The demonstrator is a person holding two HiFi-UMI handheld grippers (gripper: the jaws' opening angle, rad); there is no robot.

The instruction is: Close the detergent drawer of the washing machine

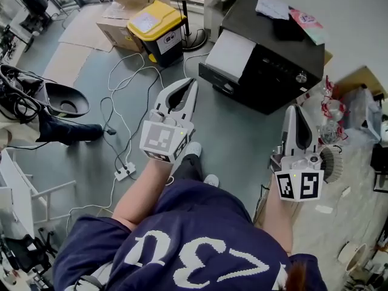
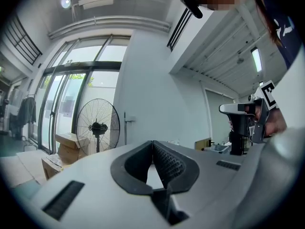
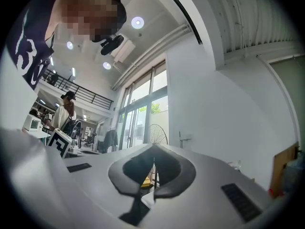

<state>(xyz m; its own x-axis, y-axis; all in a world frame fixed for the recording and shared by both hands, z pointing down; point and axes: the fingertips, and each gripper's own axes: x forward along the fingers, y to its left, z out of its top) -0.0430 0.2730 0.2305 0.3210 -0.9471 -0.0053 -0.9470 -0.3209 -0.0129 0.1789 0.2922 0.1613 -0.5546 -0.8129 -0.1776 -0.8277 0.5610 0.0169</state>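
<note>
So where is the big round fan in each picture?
Head view: top middle; mostly the pole and round base of the fan, right of the yellow-lidded bin.
Left gripper view: fan left of centre, whole.
Right gripper view: fan small, near the centre.
Shared landmark: tall windows just left of it, in both gripper views.

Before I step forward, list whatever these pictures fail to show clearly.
Black appliance, head view: small and seen steeply from above; which part is the detergent drawer, and whether it stands open, cannot be told.
Both gripper views: they face wall and windows; the appliance lies outside them.
Fan: whole in the left gripper view; in the head view the top edge cuts it off above its base.
</note>
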